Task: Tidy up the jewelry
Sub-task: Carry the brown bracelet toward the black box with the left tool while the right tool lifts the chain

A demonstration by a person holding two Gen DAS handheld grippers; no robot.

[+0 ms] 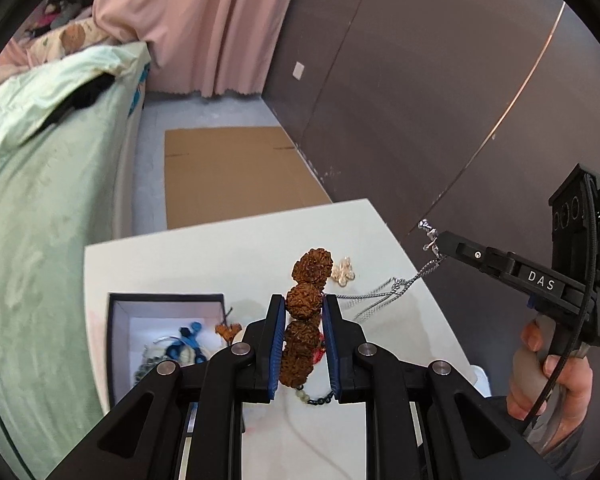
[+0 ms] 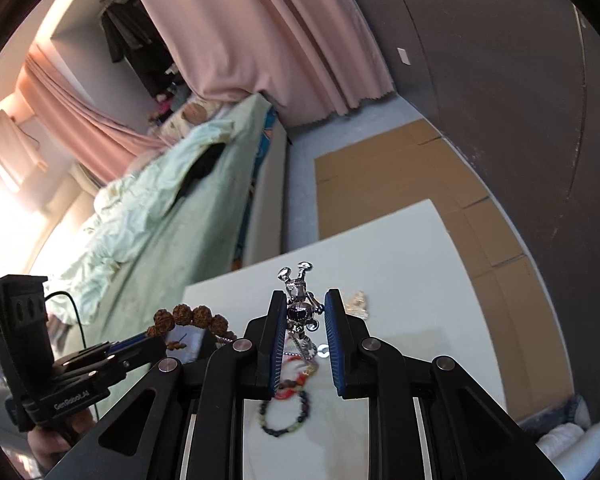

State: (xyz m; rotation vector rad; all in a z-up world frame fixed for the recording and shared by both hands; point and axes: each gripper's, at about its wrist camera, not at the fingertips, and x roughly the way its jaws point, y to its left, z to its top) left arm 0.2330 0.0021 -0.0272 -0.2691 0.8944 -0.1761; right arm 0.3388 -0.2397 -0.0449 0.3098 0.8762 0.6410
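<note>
My left gripper (image 1: 303, 304) is shut on a bracelet of big brown knobbly beads (image 1: 305, 300), held above the white table (image 1: 228, 252); the bracelet also shows in the right wrist view (image 2: 192, 316). My right gripper (image 2: 303, 300) is shut on a silver figure pendant (image 2: 298, 304) whose silver chain (image 1: 384, 294) hangs down to the table. An open black box (image 1: 120, 320) with white lining sits at left and holds blue and grey bead jewelry (image 1: 180, 344).
A dark bead bracelet (image 2: 286, 416), a red-orange piece (image 2: 294, 388), a small gold flower piece (image 1: 343, 272) and an orange charm (image 1: 228, 330) lie on the table. A green-covered bed (image 1: 40, 208) is at left, flat cardboard (image 1: 228, 176) on the floor, a dark wall (image 1: 420, 100) at right.
</note>
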